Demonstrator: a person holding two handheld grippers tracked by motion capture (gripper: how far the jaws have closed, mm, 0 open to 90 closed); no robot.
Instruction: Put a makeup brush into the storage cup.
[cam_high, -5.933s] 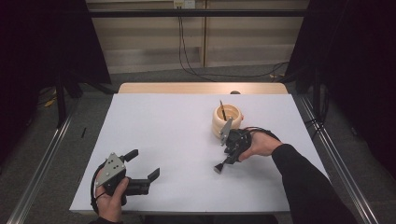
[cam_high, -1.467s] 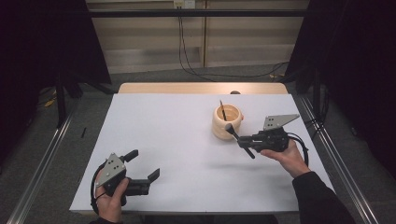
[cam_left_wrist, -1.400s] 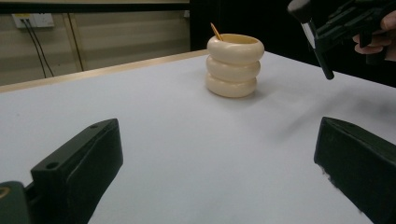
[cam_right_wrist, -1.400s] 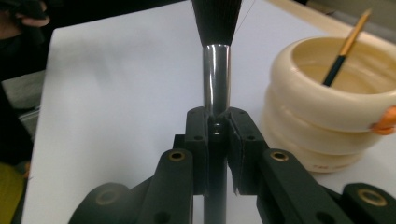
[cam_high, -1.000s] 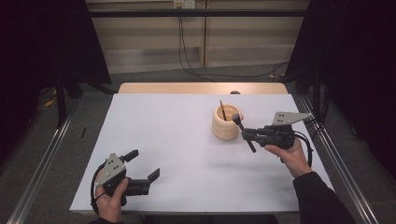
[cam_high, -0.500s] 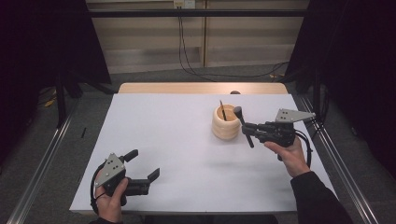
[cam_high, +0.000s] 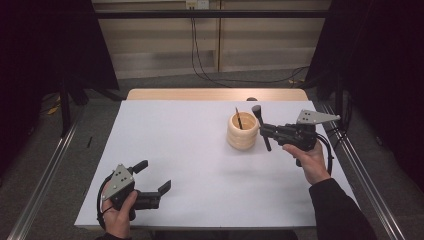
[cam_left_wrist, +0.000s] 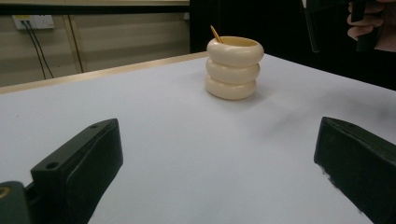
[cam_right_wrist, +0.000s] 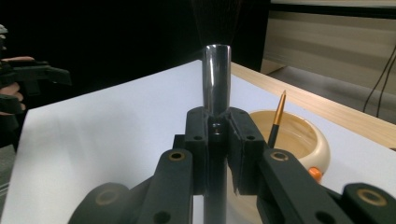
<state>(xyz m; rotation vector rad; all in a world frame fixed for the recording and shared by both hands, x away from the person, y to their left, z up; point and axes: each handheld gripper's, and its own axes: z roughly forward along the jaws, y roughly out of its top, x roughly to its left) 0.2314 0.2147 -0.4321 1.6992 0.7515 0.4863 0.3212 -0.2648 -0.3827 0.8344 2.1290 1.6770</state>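
1. Right gripper view first: my right claw (cam_right_wrist: 217, 140) is pinching a brush (cam_right_wrist: 216, 79) by its shiny metal handle, jaws pressed tight on either side of it, dark bristles pointing up and away from the camera.
2. In the high view, that same right claw (cam_high: 266, 132) hangs above the table just to the right of the cream pot (cam_high: 243, 132), with the brush (cam_high: 261, 127) held nearly upright but tilted, bristle end up near the pot's rim, handle end below.
3. The pot is three stacked rings, standing upright on the white table (cam_high: 200, 150), and it already has one thin stick with a gold shaft (cam_right_wrist: 277, 116) leaning inside it.
4. So I judge the pick-up done: the brush is off the table and carried to the pot. What's left is getting it over the opening, lowering it in, and letting go.
5. It isn't inside yet; from above it sits beside the rim, not over the middle.
6. Left gripper view: my left claw (cam_left_wrist: 219, 172) is spread wide and holds nothing, low over the table, looking across at the pot (cam_left_wrist: 233, 68).
7. In the high view the left claw (cam_high: 152, 177) is well apart from the pot, near the table's front left corner, idle for this step.
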